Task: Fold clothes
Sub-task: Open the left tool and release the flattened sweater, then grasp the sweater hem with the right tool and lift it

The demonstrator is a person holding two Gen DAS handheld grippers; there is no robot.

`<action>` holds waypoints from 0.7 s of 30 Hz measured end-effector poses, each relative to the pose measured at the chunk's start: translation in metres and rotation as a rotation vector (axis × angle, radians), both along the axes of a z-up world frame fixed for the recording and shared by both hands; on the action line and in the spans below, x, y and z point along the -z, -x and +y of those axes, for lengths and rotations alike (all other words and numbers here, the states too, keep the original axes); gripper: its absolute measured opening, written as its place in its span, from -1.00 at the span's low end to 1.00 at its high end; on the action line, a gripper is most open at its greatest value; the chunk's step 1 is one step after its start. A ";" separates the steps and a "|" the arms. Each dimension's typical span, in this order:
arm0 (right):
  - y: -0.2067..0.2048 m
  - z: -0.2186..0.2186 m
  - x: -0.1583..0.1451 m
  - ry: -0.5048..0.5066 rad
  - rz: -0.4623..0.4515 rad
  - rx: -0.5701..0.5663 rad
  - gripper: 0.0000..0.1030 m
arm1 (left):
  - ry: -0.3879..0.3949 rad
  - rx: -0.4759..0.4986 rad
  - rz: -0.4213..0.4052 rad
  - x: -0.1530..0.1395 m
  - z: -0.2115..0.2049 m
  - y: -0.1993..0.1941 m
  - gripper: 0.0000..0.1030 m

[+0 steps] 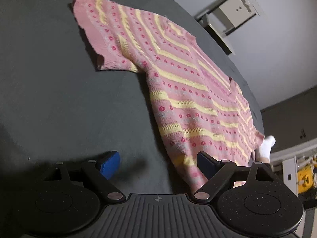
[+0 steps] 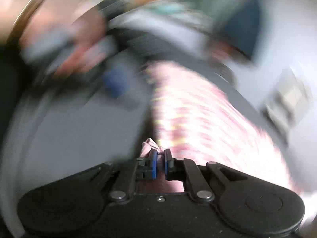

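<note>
Now, through the left wrist camera, a pink knitted top with yellow stripes and red dots lies spread on a dark grey table, running from about 11 o'clock down toward 4 o'clock. One short sleeve sticks out toward 10 o'clock. The left gripper sits at 6 o'clock with its jaws wide apart and nothing between them; its blue left pad hovers over bare table, while the right one overlaps the top's near hem. At 3 o'clock a white-socked foot shows past the table edge, and a pale box stands at 1 o'clock.

Through the right wrist camera nearly everything is smeared by motion. The right gripper at 6 o'clock is clamped on a bunched bit of the top, whose pink cloth stretches away toward 1 o'clock over the grey table.
</note>
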State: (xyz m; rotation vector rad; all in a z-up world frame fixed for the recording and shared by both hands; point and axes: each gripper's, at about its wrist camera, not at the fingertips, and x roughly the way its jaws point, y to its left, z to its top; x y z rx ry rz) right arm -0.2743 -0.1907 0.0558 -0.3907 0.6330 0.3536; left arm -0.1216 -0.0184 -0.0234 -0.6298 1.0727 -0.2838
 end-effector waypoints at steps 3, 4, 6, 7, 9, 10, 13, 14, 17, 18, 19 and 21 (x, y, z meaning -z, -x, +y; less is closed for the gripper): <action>-0.027 -0.076 -0.010 -0.333 0.109 0.267 -0.87 | 0.016 0.004 -0.012 0.000 -0.002 -0.002 0.66; -0.035 -0.100 -0.013 -0.440 0.145 0.353 -0.88 | 0.028 0.000 -0.014 0.001 -0.003 -0.004 0.66; -0.044 -0.135 -0.003 -0.547 0.189 0.468 -0.88 | 0.045 -0.009 -0.016 0.004 -0.008 -0.007 0.66; -0.047 -0.141 0.001 -0.536 0.195 0.486 -0.89 | 0.049 -0.009 -0.015 0.005 -0.011 -0.008 0.66; -0.054 -0.152 0.009 -0.513 0.205 0.517 -0.88 | 0.046 0.007 -0.014 0.007 -0.020 -0.011 0.66; -0.057 -0.142 0.010 -0.507 0.198 0.479 -0.88 | 0.042 0.019 -0.018 0.007 -0.024 -0.011 0.66; -0.059 -0.108 0.008 -0.351 0.148 0.355 -0.88 | 0.031 0.056 -0.029 0.008 -0.037 -0.009 0.66; -0.062 -0.102 0.009 -0.291 0.140 0.349 -0.87 | 0.028 0.069 -0.031 0.009 -0.042 -0.009 0.66; -0.079 -0.105 0.017 -0.157 0.117 0.384 -0.87 | 0.059 0.123 -0.019 0.011 -0.060 -0.009 0.66; -0.086 -0.108 0.021 -0.121 0.110 0.404 -0.87 | 0.065 0.143 -0.019 0.011 -0.067 -0.009 0.66; -0.092 -0.113 0.025 -0.095 0.112 0.429 -0.87 | 0.064 0.160 -0.024 0.009 -0.073 -0.008 0.66; -0.103 -0.127 0.032 -0.110 0.142 0.491 -0.87 | 0.069 0.186 -0.033 0.006 -0.083 -0.007 0.66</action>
